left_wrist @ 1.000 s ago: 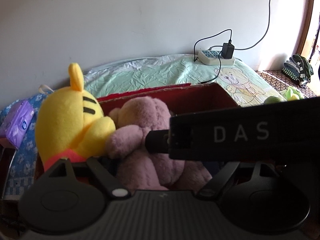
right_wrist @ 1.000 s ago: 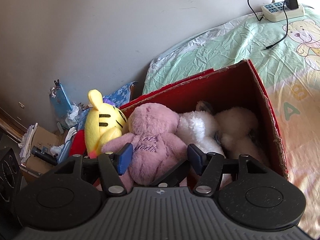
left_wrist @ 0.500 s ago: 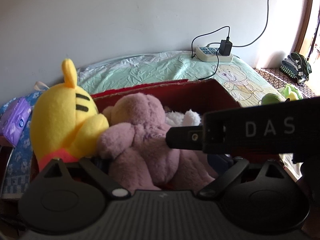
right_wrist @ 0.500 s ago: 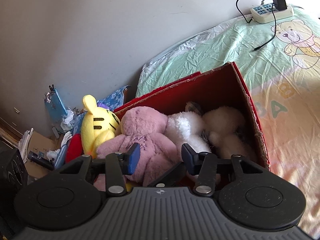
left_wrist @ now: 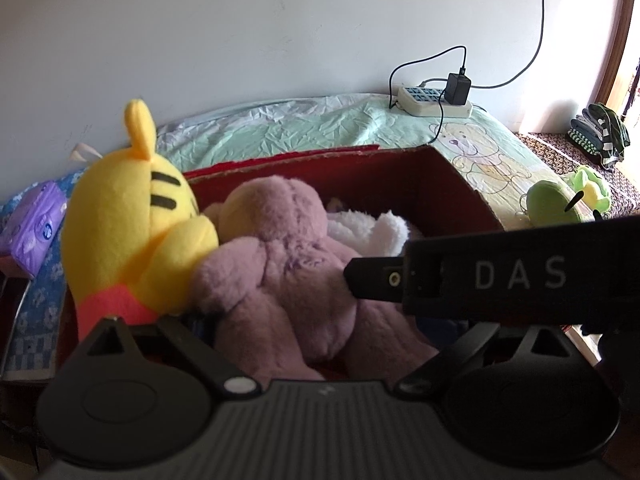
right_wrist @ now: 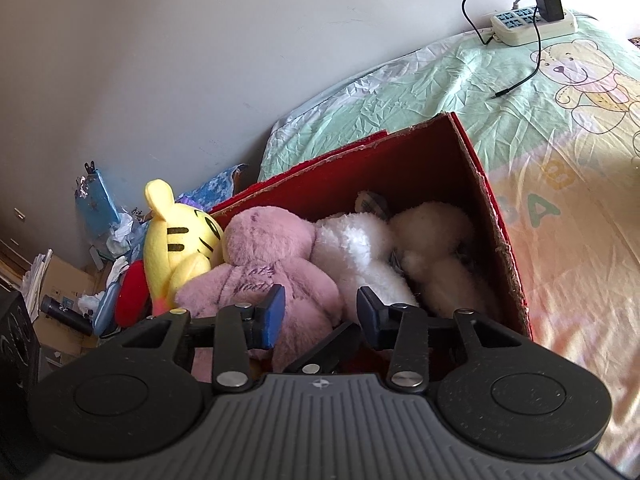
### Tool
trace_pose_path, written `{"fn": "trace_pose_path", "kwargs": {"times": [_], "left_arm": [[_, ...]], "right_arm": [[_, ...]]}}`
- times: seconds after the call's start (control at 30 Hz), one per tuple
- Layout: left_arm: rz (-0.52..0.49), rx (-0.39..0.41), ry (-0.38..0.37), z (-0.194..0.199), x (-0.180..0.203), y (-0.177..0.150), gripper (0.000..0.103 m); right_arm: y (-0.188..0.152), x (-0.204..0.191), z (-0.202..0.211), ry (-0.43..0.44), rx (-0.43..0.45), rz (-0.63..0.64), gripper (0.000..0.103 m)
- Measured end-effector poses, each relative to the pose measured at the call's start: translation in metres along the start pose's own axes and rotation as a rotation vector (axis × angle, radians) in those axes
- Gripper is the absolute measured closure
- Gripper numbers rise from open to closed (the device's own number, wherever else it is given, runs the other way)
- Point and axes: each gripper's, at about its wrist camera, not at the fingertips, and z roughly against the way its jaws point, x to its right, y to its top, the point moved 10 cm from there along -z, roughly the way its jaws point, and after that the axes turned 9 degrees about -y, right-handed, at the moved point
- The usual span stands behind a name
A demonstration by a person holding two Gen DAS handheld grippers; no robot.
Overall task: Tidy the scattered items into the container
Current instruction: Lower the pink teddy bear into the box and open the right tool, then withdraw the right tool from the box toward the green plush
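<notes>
The right tool hangs with its blue pads parted and nothing between them, just above the pink bear. The left tool's fingers are hidden, so its opening cannot be told. The bear lies in the red box on the bed; beside the bear, right, lie a white toy and a cream toy, left the yellow toy. A green toy sits on the bed beyond the box.

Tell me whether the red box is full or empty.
Nearly full: the red box holds a pink plush, white plush and cream plush side by side.
</notes>
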Motion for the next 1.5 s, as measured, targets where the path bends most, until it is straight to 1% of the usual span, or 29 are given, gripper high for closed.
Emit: {"fn": "trace_pose_path", "kwargs": {"times": [0.27, 0.33, 0.53, 0.63, 0.73, 0.87, 0.97, 1.03, 1.1, 1.23, 1.3, 1.43, 1.5], "left_arm": [[0.053, -0.002, -0.012, 0.008, -0.001, -0.002, 0.004], [0.060, 0.002, -0.012, 0.011, -0.001, -0.003, 0.004], [0.092, 0.003, -0.014, 0.018, -0.001, -0.003, 0.002], [0.106, 0.019, -0.025, 0.027, 0.001, -0.001, 0.000], [0.114, 0.026, -0.021, 0.033, 0.000, -0.001, 0.000], [0.149, 0.043, -0.024, 0.040, -0.001, -0.003, 0.000], [0.134, 0.064, 0.013, 0.043, 0.004, -0.002, 0.000], [0.121, 0.076, 0.037, 0.044, 0.007, -0.003, 0.000], [0.128, 0.084, 0.050, 0.045, 0.011, -0.004, 0.000], [0.124, 0.119, 0.072, 0.052, 0.024, 0.000, 0.000], [0.111, 0.135, 0.068, 0.055, 0.036, 0.006, 0.000], [0.072, 0.161, -0.007, 0.052, 0.079, 0.024, 0.000], [0.039, 0.175, -0.025, 0.047, 0.102, 0.030, 0.000]], "right_arm": [[0.003, 0.002, 0.012, 0.021, 0.006, -0.009, 0.057], [0.004, 0.003, 0.016, 0.009, 0.019, 0.003, 0.054], [0.006, 0.009, 0.023, -0.034, 0.039, 0.041, 0.054], [0.006, 0.010, 0.030, -0.030, 0.048, 0.055, 0.054], [0.007, 0.010, 0.038, -0.036, 0.066, 0.081, 0.051], [0.010, 0.012, 0.048, -0.047, 0.091, 0.125, 0.049], [0.010, 0.016, 0.054, -0.030, 0.090, 0.152, 0.049], [0.009, 0.018, 0.059, 0.003, 0.085, 0.167, 0.049], [0.009, 0.023, 0.065, 0.037, 0.076, 0.176, 0.049], [0.011, 0.042, 0.077, 0.058, 0.079, 0.196, 0.049], [0.016, 0.058, 0.081, 0.070, 0.081, 0.177, 0.049], [0.033, 0.099, 0.092, 0.112, 0.083, 0.073, 0.049], [0.042, 0.119, 0.101, 0.131, 0.099, 0.036, 0.049]]}}
